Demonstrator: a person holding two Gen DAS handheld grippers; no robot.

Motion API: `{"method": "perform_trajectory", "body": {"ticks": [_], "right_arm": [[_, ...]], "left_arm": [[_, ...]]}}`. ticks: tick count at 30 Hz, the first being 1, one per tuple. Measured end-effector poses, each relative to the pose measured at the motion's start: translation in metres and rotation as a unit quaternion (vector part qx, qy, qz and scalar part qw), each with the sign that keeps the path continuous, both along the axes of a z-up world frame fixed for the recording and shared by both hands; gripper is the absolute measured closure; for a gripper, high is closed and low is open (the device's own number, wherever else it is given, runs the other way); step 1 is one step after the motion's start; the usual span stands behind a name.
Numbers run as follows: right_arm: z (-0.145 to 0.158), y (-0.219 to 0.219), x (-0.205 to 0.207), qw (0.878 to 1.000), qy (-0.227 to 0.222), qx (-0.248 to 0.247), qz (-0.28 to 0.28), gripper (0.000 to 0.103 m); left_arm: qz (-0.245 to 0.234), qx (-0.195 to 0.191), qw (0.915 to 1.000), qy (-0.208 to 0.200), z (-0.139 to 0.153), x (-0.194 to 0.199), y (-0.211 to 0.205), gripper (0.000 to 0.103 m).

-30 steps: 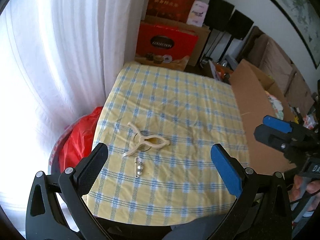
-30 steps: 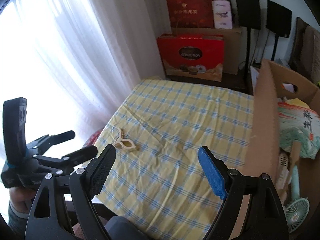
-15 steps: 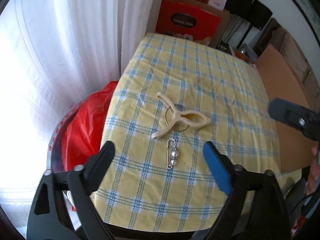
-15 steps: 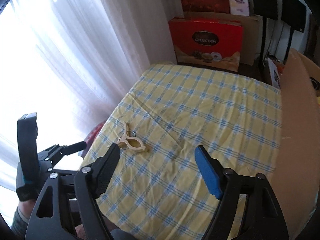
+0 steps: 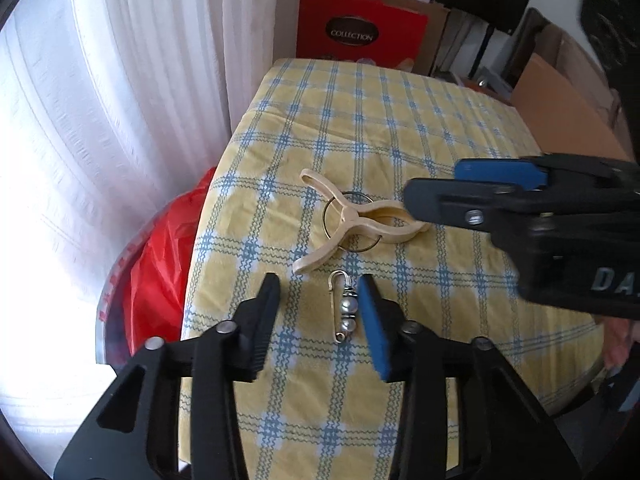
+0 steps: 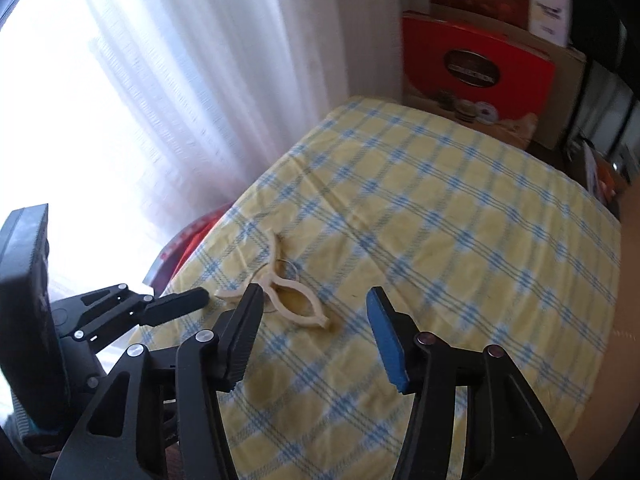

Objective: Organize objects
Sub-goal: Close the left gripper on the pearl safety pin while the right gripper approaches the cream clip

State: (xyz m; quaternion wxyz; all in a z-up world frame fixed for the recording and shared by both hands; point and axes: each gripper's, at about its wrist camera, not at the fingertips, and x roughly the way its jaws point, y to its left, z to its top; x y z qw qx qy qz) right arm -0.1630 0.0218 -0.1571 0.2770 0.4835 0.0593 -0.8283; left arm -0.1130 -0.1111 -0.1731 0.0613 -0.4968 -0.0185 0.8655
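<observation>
A small safety pin with pearl beads (image 5: 343, 309) lies on the yellow checked tablecloth (image 5: 360, 120). My left gripper (image 5: 319, 280) is low over it with its jaws closing; the pin lies between them, close to the blue pad (image 5: 374, 320), and is not pinched. Just beyond lies a cream clothespin (image 5: 360, 220) on a metal key ring (image 5: 331, 222). My right gripper (image 6: 313, 294) hovers at the clothespin (image 6: 298, 304), its jaws closing, their pads clear of it. In the left wrist view the right gripper (image 5: 432, 184) reaches in from the right. One left finger (image 6: 180, 304) shows in the right wrist view.
A red bag in a round basin (image 5: 160, 280) sits beside the table's left edge, under the white curtain (image 5: 120, 120). A red gift box (image 5: 360, 32) stands behind the table. A cardboard box (image 5: 560, 120) borders the table's right side.
My left gripper dropped toward the pin and its jaws narrowed around it. My right gripper swung in toward the clothespin, lower and closer, with its jaws narrowing.
</observation>
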Motion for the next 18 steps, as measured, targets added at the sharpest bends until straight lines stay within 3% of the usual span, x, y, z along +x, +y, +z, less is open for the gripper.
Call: {"method": "perform_trajectory", "body": {"ticks": [3,8,13,18], "right_arm": [[-0.006,-0.009,0.001,1.0,0.003,0.01,0.026,0.047],[-0.017,-0.015,-0.001,0.999,0.0,0.029,0.043,0.047],[-0.023,-0.019,0.0,0.997,0.006,0.047,0.056,0.056],[-0.025,-0.027,0.004,0.995,0.024,0.058,0.071,0.064]], "left_arm": [[-0.001,0.015,0.9999,0.004,0.0,0.003,-0.005,0.078],[0.0,0.062,0.9981,-0.001,0.001,0.005,-0.016,0.077],[-0.009,0.089,0.996,0.002,0.002,0.009,-0.022,0.051],[-0.022,0.079,0.9966,0.004,0.001,0.009,-0.016,0.05]]}}
